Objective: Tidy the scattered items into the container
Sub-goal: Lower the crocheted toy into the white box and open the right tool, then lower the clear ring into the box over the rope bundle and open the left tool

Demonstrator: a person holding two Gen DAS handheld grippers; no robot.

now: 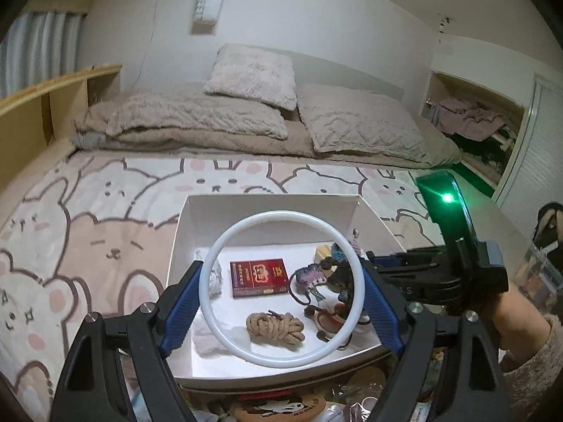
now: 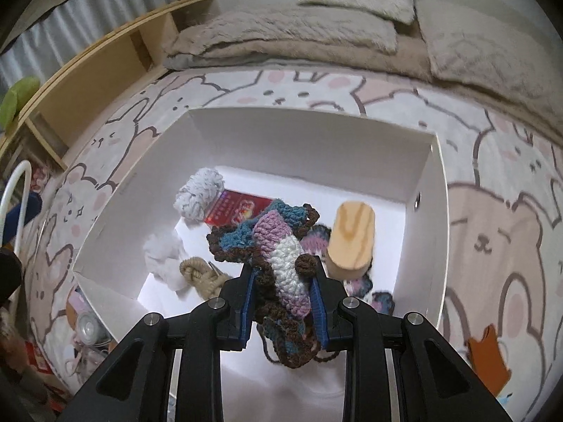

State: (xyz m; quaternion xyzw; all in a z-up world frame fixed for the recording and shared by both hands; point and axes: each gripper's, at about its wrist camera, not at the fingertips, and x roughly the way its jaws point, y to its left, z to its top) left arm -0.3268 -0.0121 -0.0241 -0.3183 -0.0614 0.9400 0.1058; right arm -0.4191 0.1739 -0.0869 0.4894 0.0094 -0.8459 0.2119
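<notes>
Bear-print bedding [image 1: 88, 246] carries a white box [image 1: 271, 207]. Left wrist view: the left gripper [image 1: 283, 288] clamps a white ring [image 1: 281, 290] above the box. Right wrist view: the right gripper [image 2: 283, 299] pinches a crocheted piece [image 2: 278, 256] over the box interior, beside a wooden block [image 2: 352, 239].

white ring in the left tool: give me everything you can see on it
The white ring is a plain, smooth hoop, plastic by its look, thin and round in section, unbroken. It stands nearly face-on to the left wrist camera, clamped across its width between the blue pads of the left tool, which stands wide. It hangs over the near part of the white box, clear of the contents seen through it. Only the pads touch it.
</notes>
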